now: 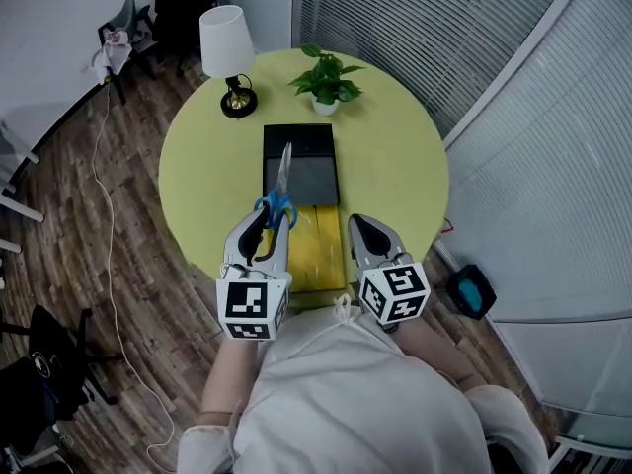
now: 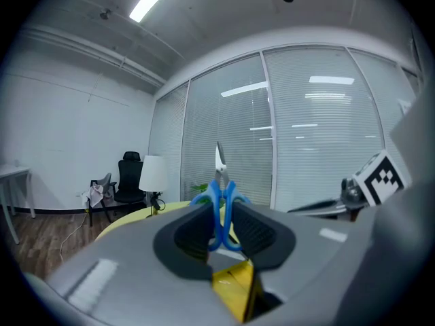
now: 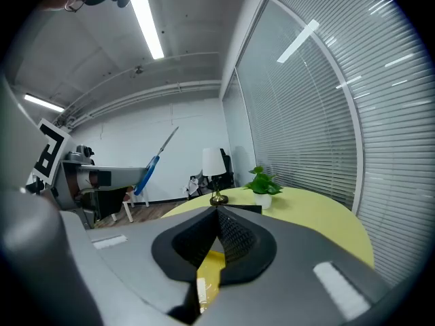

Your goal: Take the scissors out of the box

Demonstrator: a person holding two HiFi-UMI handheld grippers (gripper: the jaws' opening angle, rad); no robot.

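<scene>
The scissors (image 1: 280, 191), blue-handled with the steel blades pointing away from me, are lifted above the box, and my left gripper (image 1: 272, 217) is shut on their handles. In the left gripper view the scissors (image 2: 219, 189) stand upright between the dark pads of the left gripper (image 2: 219, 217). The box lies on the table under them: a black tray (image 1: 306, 171) with a yellow part (image 1: 321, 250) nearer me. My right gripper (image 1: 357, 225) hovers over the yellow part's right edge, shut and empty. The right gripper view shows the right gripper (image 3: 217, 212) with its tips together and the scissors (image 3: 153, 161) off to the left.
The round yellow-green table (image 1: 395, 156) carries a white-shaded lamp (image 1: 227, 47) and a small potted plant (image 1: 324, 82) at its far side. A cable (image 1: 104, 215) trails over the wooden floor on the left. A blue-and-black object (image 1: 472, 292) sits on the floor at the right.
</scene>
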